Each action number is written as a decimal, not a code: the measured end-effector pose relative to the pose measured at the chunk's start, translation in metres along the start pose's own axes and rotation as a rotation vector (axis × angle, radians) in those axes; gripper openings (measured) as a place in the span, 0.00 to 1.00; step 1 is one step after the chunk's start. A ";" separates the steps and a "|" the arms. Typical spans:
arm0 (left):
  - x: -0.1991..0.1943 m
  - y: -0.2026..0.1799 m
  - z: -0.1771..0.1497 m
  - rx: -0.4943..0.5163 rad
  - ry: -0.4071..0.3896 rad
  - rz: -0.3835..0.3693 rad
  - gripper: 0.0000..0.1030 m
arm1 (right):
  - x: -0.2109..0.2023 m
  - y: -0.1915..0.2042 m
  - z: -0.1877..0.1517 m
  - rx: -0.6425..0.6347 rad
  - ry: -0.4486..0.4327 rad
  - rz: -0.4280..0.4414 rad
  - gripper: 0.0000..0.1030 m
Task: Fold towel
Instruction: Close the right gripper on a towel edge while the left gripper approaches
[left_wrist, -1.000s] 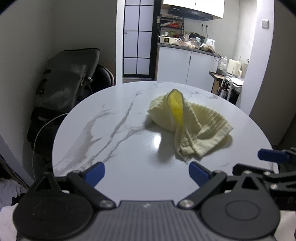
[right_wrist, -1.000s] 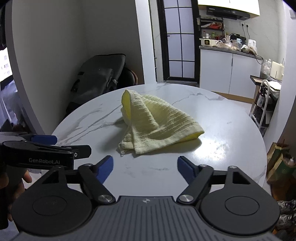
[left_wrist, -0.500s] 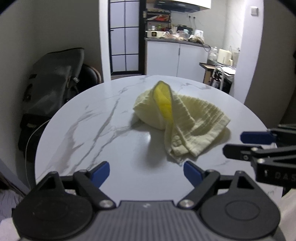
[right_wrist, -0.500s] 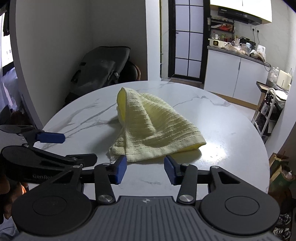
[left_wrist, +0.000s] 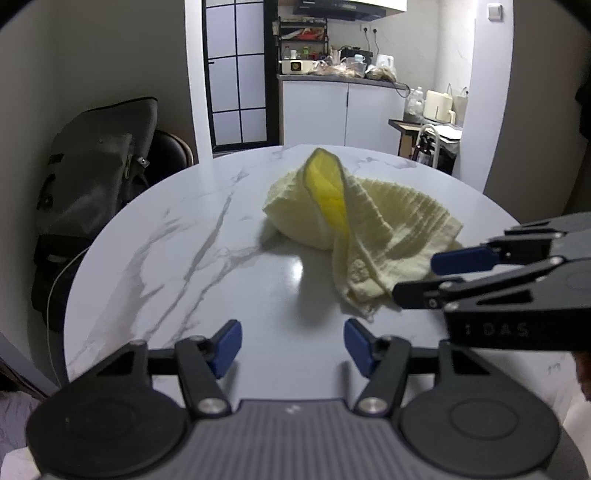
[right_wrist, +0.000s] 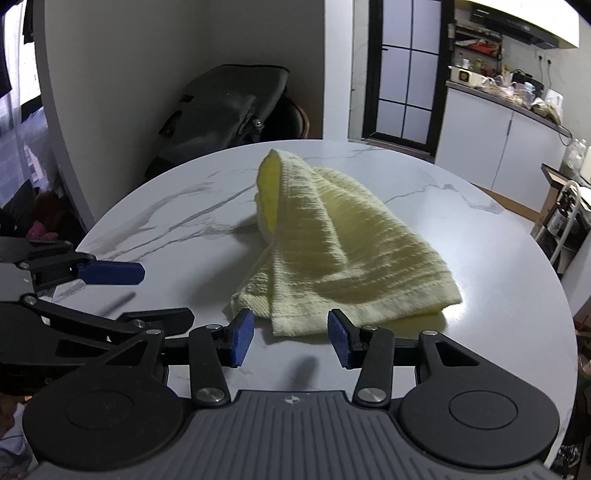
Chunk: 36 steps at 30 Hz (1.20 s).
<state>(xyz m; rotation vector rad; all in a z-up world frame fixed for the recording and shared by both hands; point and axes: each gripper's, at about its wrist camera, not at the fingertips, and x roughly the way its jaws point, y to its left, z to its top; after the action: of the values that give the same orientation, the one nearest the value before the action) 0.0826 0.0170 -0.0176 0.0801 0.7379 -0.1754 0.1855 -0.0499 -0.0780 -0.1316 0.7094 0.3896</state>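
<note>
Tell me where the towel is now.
The towel lies crumpled mid-table, just ahead of the open right gripper; in the left view it sits right of centre.

Left black two-finger gripper with blue pads (left_wrist: 292, 345): jaws parted wide, level, low over the surface, gripping nothing. Right black two-finger gripper with blue pads (right_wrist: 291, 338): jaws parted, narrower gap, also empty. In each wrist view the other gripper shows side-on, the two close together and angled inward.

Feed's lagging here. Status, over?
Left gripper open, empty. Right gripper open at near towel edge. Towel crumpled on table. Nothing blocking.
</note>
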 end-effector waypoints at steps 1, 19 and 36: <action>0.000 0.001 0.000 -0.002 0.002 0.002 0.62 | 0.002 0.001 0.000 -0.009 0.001 -0.001 0.48; -0.002 -0.002 0.004 0.006 -0.012 0.012 0.62 | 0.014 0.002 -0.004 -0.094 0.001 0.019 0.13; 0.011 -0.026 0.003 0.017 -0.041 -0.048 0.63 | -0.020 -0.023 0.007 -0.060 -0.075 0.012 0.09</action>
<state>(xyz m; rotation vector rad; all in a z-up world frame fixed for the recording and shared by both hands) 0.0877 -0.0103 -0.0227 0.0752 0.6981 -0.2286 0.1851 -0.0748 -0.0599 -0.1682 0.6253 0.4252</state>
